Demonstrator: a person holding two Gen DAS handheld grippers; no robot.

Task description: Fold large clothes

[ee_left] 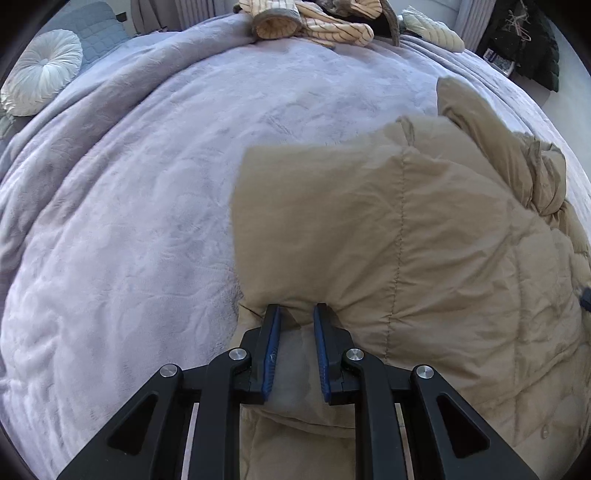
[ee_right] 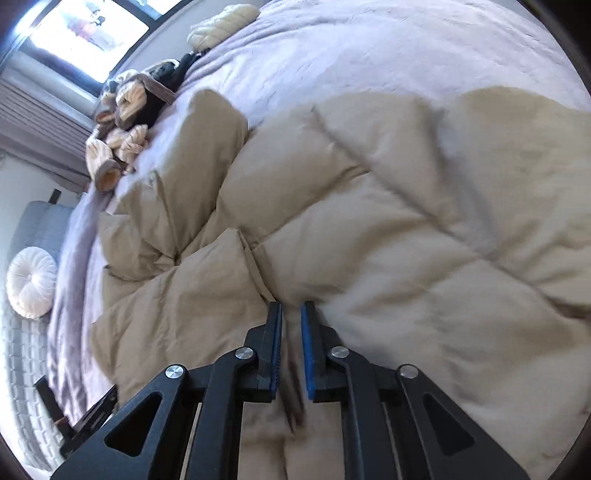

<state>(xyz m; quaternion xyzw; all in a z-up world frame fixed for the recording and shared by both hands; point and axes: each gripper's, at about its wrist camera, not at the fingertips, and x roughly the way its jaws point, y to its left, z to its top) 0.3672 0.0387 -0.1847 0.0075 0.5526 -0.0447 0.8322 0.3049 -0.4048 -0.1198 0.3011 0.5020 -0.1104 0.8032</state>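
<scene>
A tan quilted puffer jacket [ee_left: 406, 240] lies spread on a bed under a lavender blanket [ee_left: 147, 184]. My left gripper [ee_left: 297, 310] is shut on a bunched fold at the jacket's near left edge, and the cloth puckers around its blue pads [ee_left: 271, 354]. In the right wrist view the jacket [ee_right: 369, 221] fills most of the picture, with a sleeve folded over at the left. There my right gripper [ee_right: 291, 308] points down into the jacket. Its jaws stand narrow, and a dark seam of the fabric is pinched between them.
A heap of cream striped clothes [ee_left: 314, 22] lies at the far edge of the bed, beside a cream cushion [ee_left: 432, 27]. A round white pillow [ee_left: 42, 70] sits at the far left. Bare blanket [ee_right: 369, 44] stretches beyond the jacket. A dark coat [ee_left: 524, 44] hangs off the bed.
</scene>
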